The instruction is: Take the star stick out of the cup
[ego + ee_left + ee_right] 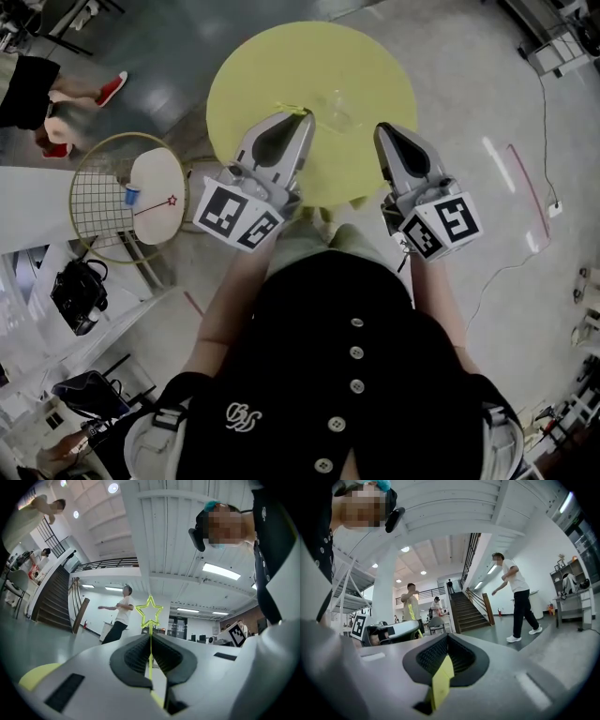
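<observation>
A thin yellow-green star stick (149,611) stands up between the jaws of my left gripper (150,635), which is shut on its stem. In the head view this gripper (306,114) reaches over the near part of the round yellow table (366,66), with the stick (292,107) poking out at its tips. A clear cup (337,111) stands on the table just right of those tips, apart from the stick. My right gripper (382,128) hovers over the table's near right edge, shut with nothing held (447,637).
A small white round table (155,187) at the left carries a blue cup (132,194) and a red star stick (155,205), with a wire chair (98,202) beside it. A black bag (80,292) sits lower left. A person (516,597) walks near a staircase (471,609).
</observation>
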Demonstrator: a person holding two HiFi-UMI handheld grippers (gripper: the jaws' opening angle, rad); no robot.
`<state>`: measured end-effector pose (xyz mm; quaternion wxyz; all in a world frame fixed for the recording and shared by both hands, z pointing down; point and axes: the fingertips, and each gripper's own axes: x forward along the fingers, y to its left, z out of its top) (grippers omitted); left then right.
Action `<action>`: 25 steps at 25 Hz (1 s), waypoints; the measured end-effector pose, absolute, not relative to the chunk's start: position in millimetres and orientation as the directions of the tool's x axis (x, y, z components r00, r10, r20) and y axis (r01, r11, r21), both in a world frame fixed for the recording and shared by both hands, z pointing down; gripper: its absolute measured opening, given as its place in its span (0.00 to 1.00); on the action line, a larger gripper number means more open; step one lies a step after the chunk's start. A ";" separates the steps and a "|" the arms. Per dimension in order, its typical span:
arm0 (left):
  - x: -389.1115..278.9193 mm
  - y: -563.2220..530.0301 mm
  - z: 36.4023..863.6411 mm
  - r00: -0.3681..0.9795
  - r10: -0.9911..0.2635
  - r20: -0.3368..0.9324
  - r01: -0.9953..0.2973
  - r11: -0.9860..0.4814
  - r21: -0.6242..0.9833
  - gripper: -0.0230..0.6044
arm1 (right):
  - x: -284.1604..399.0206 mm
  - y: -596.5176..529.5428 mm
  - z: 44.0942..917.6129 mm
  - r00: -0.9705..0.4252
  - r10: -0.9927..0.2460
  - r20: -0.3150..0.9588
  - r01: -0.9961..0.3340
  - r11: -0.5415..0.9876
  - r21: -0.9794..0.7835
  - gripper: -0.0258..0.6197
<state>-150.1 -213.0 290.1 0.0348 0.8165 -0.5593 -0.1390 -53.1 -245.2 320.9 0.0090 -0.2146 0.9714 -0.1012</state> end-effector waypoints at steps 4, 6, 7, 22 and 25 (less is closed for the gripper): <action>-142.0 -206.6 294.8 0.354 -0.918 -0.181 -0.897 -0.388 0.213 0.06 | -52.4 -237.1 324.4 -0.914 -0.404 0.031 -0.401 0.894 -0.201 0.04; -137.8 -203.1 295.5 0.352 -0.917 -0.186 -0.894 -0.388 0.222 0.06 | -50.9 -233.1 326.3 -0.917 -0.397 0.035 -0.395 0.896 -0.203 0.04; -135.7 -201.4 296.3 0.352 -0.917 -0.187 -0.893 -0.389 0.227 0.06 | -50.3 -230.9 327.5 -0.918 -0.394 0.037 -0.393 0.896 -0.206 0.04; -126.1 -192.9 316.2 0.330 -0.936 -0.124 -0.893 -0.352 0.280 0.06 | -40.0 -215.4 336.0 -0.929 -0.365 0.063 -0.370 0.900 -0.230 0.04; -127.7 -192.4 318.8 0.324 -0.939 -0.118 -0.894 -0.345 0.285 0.06 | -40.3 -214.1 340.0 -0.930 -0.361 0.073 -0.368 0.900 -0.233 0.04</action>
